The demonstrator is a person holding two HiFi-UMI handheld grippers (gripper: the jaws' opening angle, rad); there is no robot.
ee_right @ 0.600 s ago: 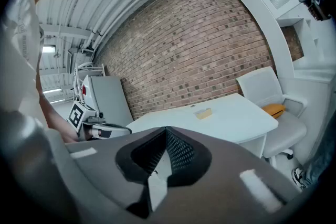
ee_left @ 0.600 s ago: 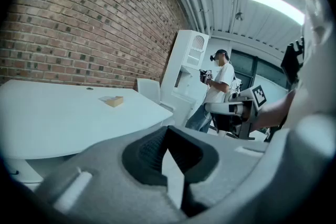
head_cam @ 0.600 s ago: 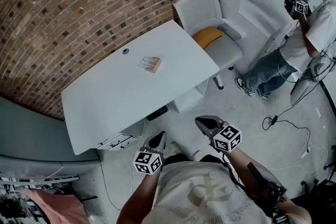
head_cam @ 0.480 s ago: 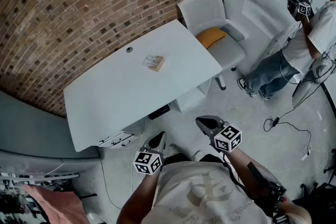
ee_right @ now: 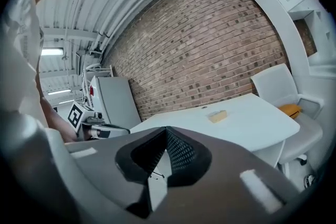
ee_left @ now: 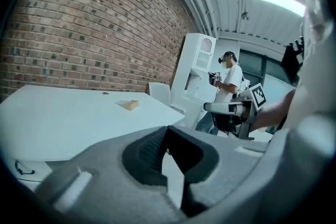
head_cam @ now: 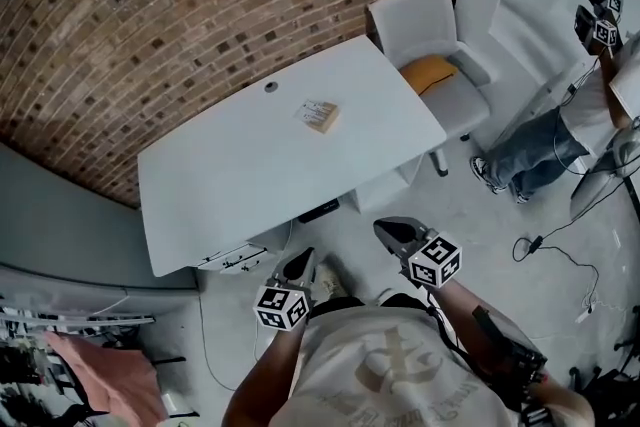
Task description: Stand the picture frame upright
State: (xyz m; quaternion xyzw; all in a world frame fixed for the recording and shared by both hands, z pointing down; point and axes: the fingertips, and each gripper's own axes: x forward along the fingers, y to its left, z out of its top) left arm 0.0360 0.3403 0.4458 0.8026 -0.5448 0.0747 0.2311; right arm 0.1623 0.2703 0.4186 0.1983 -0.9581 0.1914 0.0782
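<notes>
Left gripper (head_cam: pixel 301 262) and right gripper (head_cam: pixel 388 231): jaws fully together, nothing between them.
Both held close to the person's torso, short of the white table (head_cam: pixel 230 195); picture frame (head_cam: pixel 320 116) lies flat on its far half, white chair (head_cam: pixel 425 30) beyond.

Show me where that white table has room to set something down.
Most of the table is bare: the wide stretch from the picture frame to the near edge, and the left end. Only the frame and a small hole sit toward the brick wall.
</notes>
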